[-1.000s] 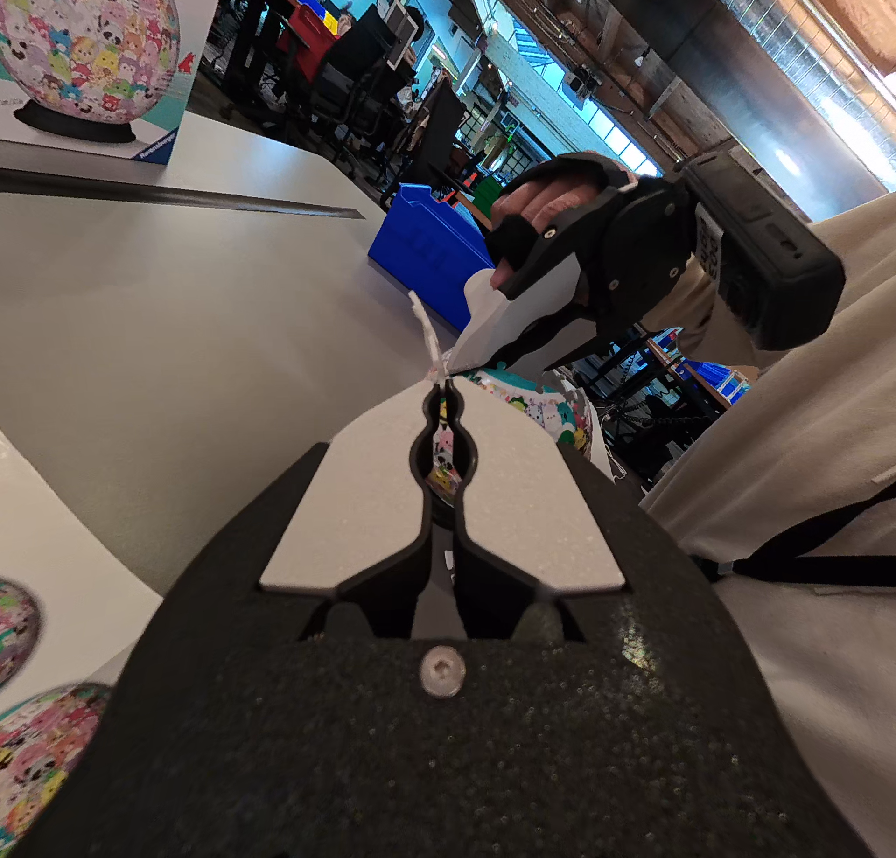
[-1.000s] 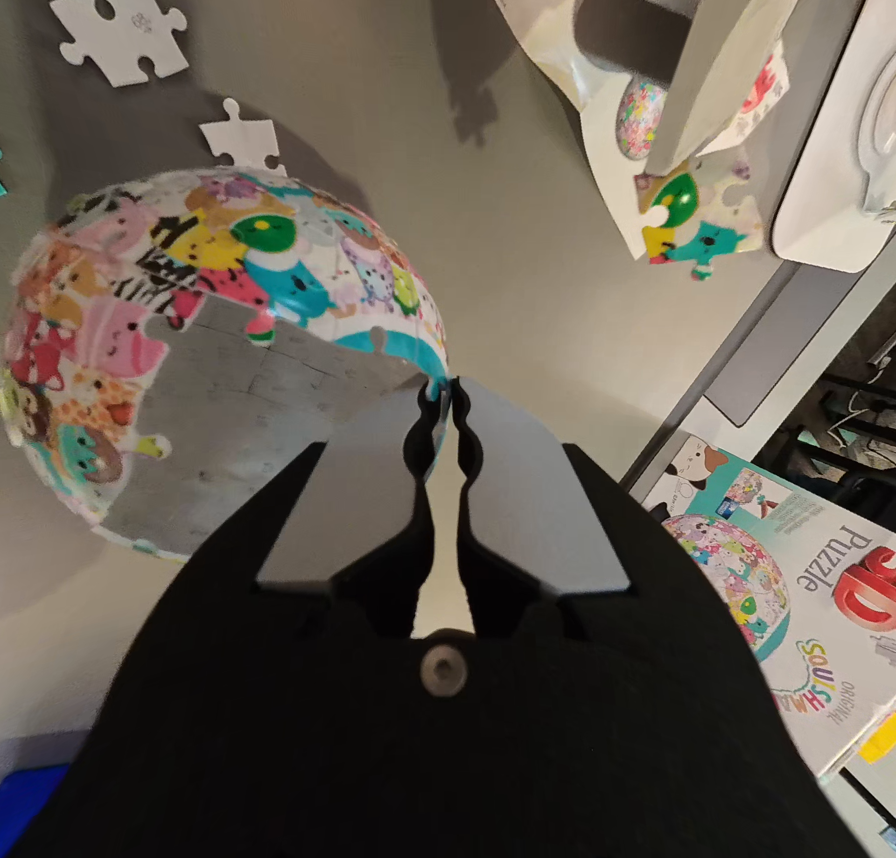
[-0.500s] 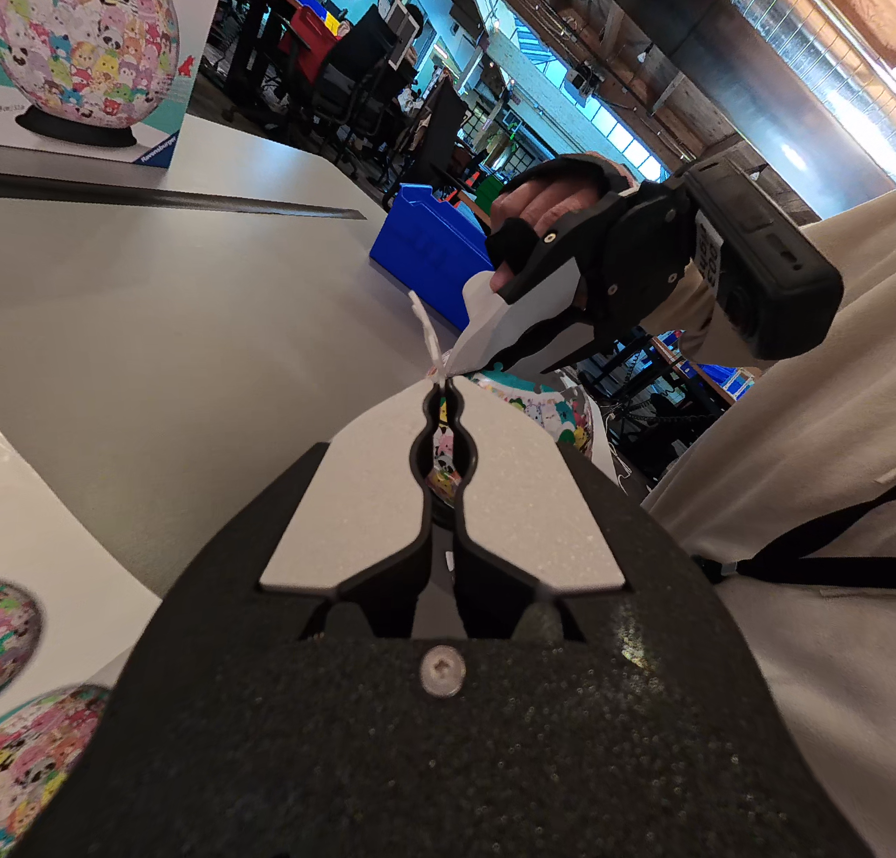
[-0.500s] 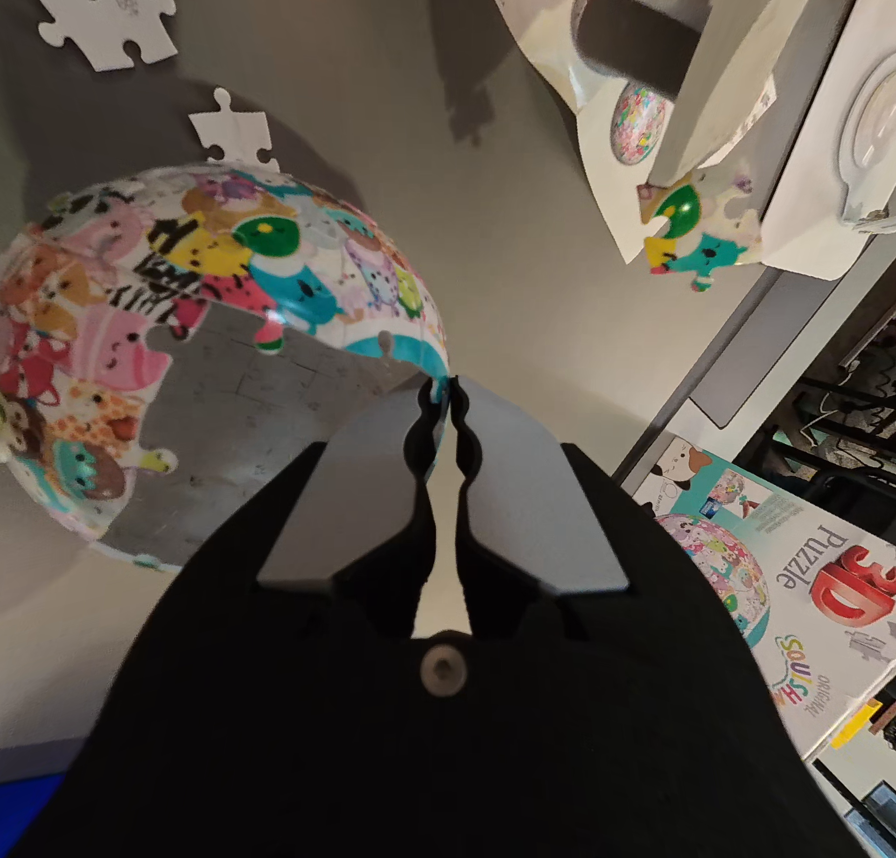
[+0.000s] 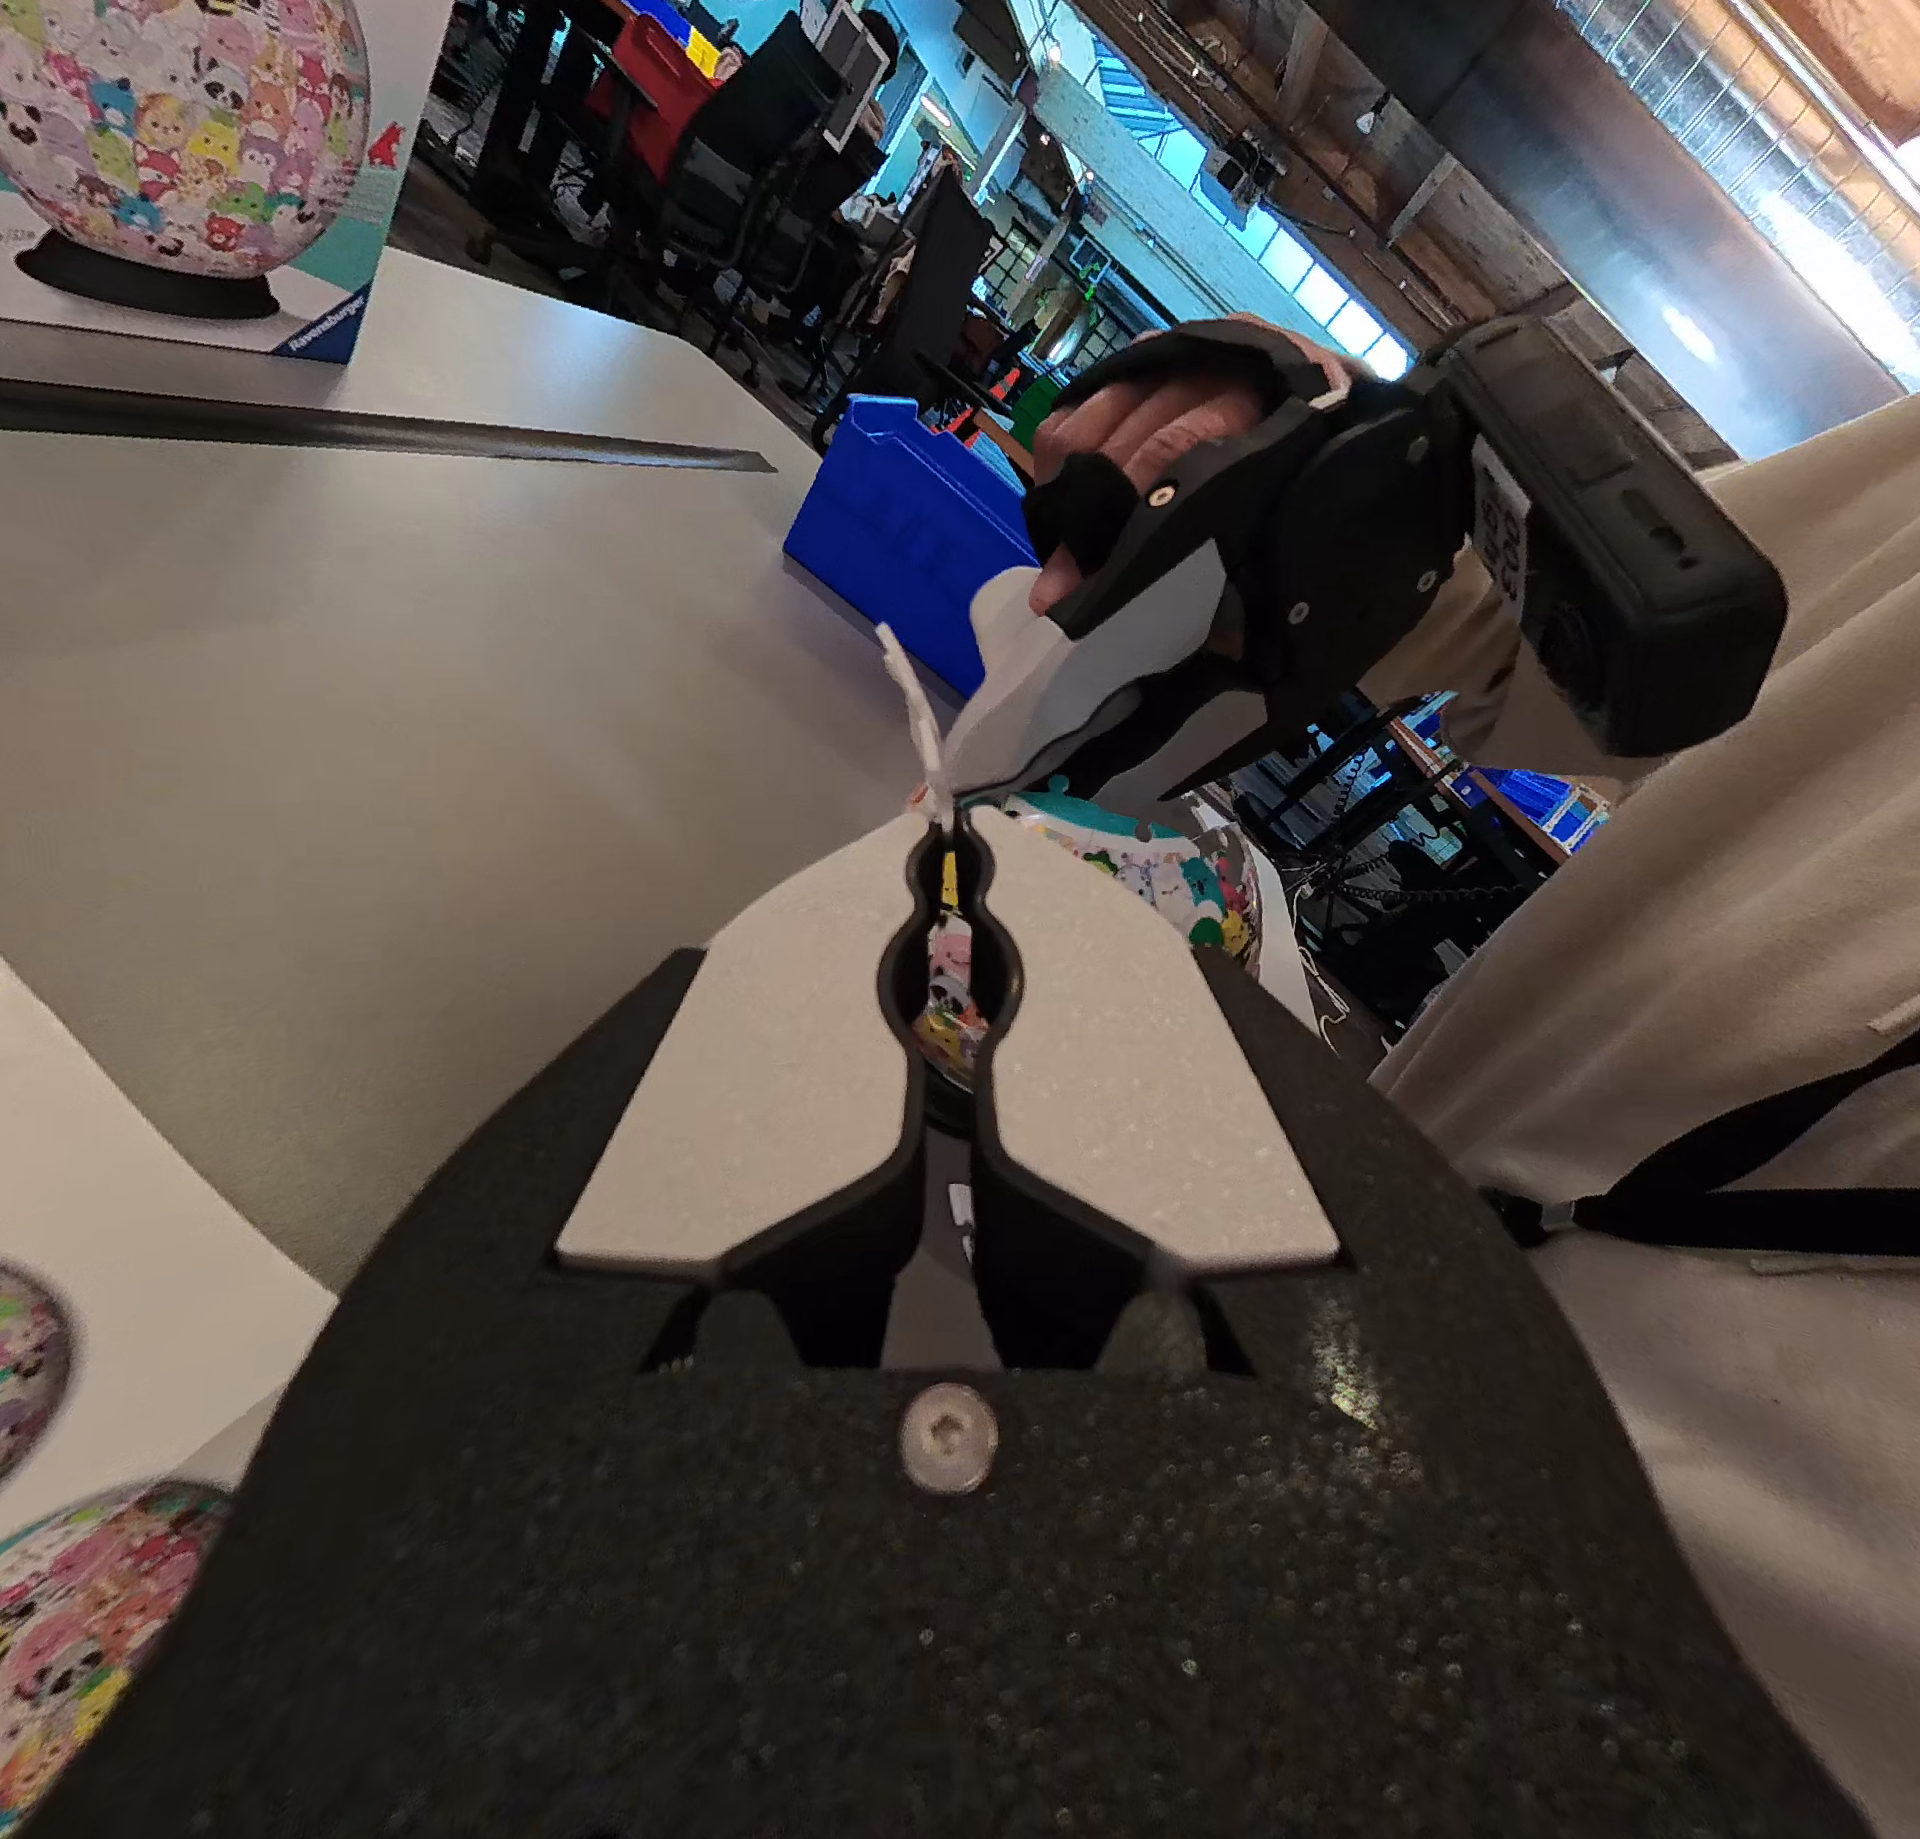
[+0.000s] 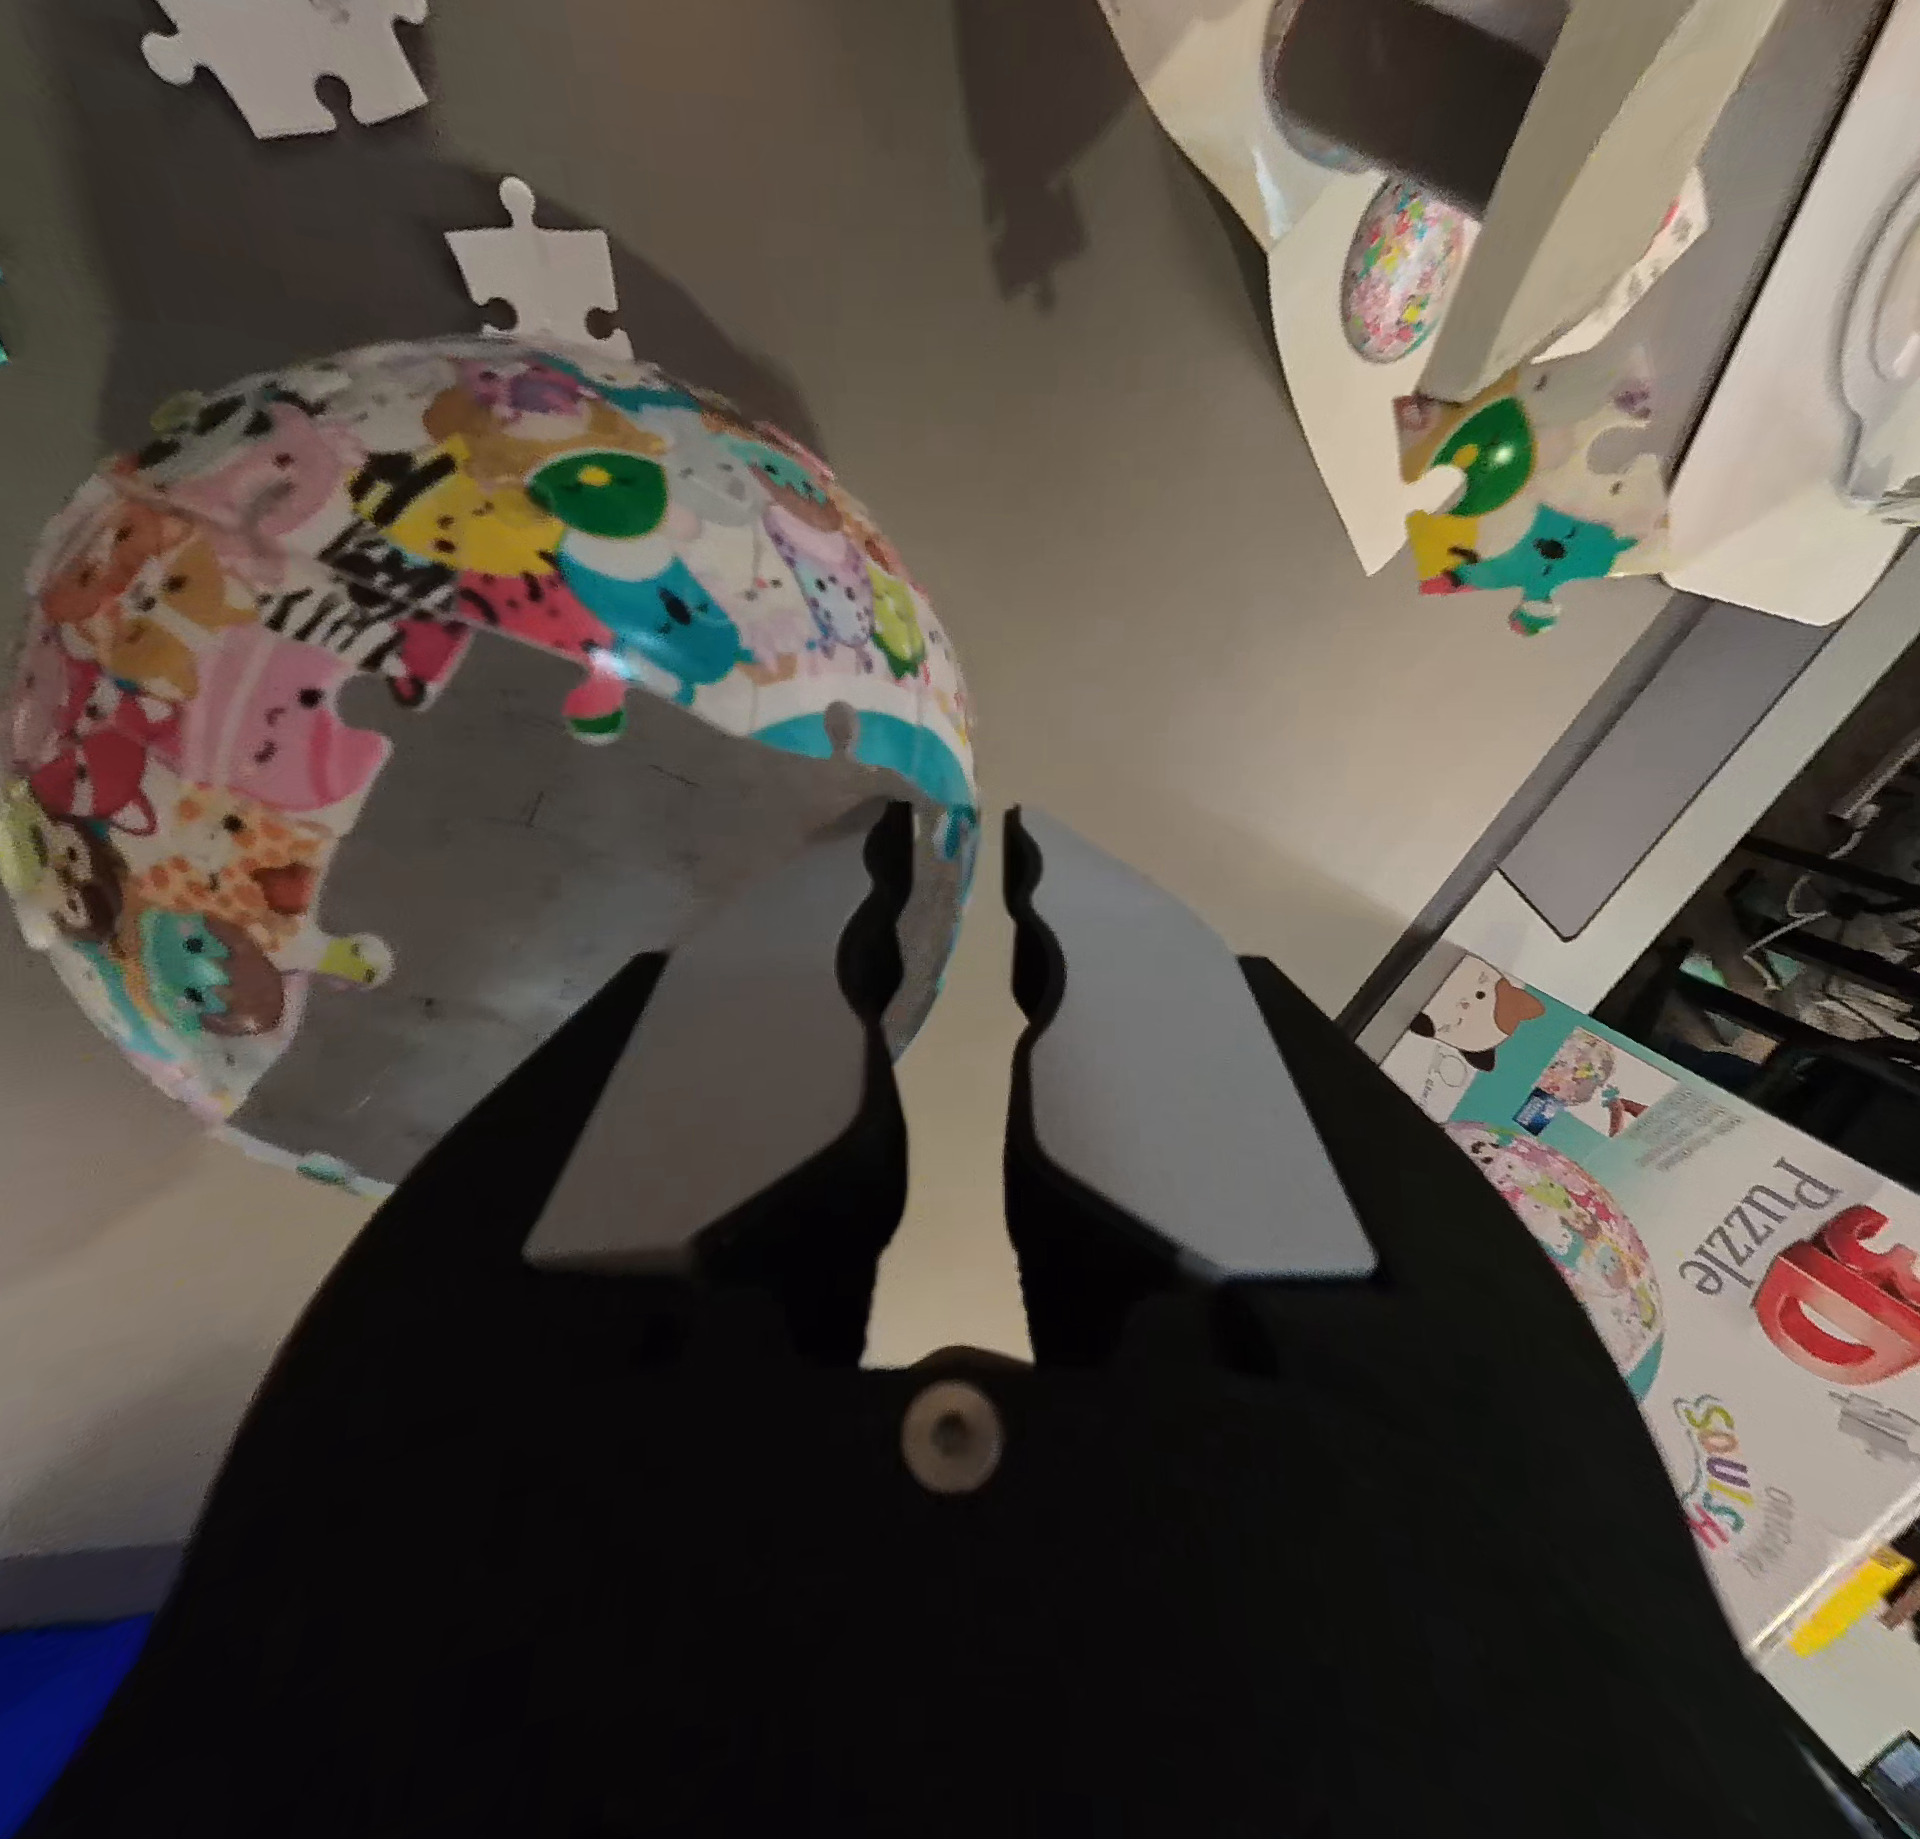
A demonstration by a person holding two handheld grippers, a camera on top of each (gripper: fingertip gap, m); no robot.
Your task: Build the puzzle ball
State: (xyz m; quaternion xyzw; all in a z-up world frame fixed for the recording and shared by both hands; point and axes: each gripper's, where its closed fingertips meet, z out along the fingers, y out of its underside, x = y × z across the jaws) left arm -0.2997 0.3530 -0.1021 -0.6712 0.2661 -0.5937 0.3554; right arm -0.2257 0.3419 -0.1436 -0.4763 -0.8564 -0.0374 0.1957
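Plainly the ball (image 6: 468, 709) is a light, hollow, fragile shell; grip its rim; left gripper (image 5: 951, 833) pinches it, right gripper (image 6: 956, 833) parted, empty.

Showed a half-built hollow puzzle ball (image 6: 416, 584) crowded with cartoon animals in pink, yellow, turquoise, green and orange, plus black zebra stripes; grey inside. Lay beside two plain white loose puzzle pieces (image 6: 286, 33) on a matte grey worktop (image 6: 1091, 563). Wore black bodies and pale grey fingers (image 5: 790, 1051) on both tools. Stood bright blue, the plastic bin (image 5: 904, 542). Carried teal, white and red print, the cardboard puzzle box (image 6: 1683, 1259).
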